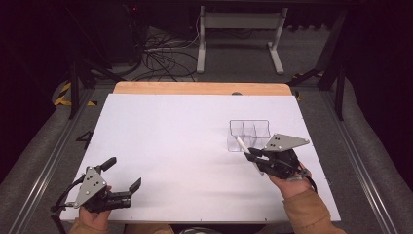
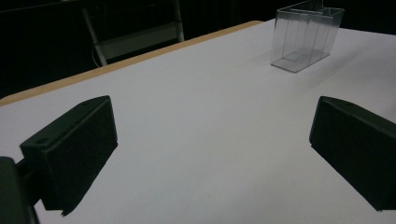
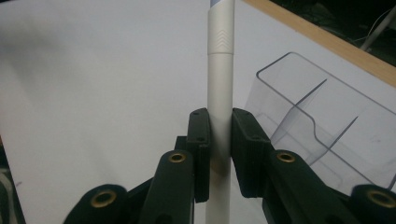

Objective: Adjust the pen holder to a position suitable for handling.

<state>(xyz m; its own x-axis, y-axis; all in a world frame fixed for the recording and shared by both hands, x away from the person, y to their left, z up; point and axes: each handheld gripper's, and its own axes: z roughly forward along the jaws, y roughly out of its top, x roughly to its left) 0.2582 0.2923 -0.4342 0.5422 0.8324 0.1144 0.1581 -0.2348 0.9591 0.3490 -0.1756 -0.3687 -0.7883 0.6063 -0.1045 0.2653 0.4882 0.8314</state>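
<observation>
Clamping a slim white pen (image 3: 219,107) between its pads, the right gripper (image 1: 254,155) sits on the right side of the white table (image 1: 185,146), held just near of a clear plastic organizer (image 1: 249,132). In the right gripper view the jaws press on the pen's barrel from both sides, and the barrel runs straight up out of the top of that view, with the organizer's clear dividers just to its right. From the high view the pen's free end (image 1: 240,143) slants up and left, over the organizer's near left corner; whether it touches the wall I cannot tell. The left gripper (image 1: 121,173) rests at the near left corner of the table, well apart from the pen, jaws spread wide with nothing between them; its own view looks across bare table toward the organizer (image 2: 306,39) far to the right
</observation>
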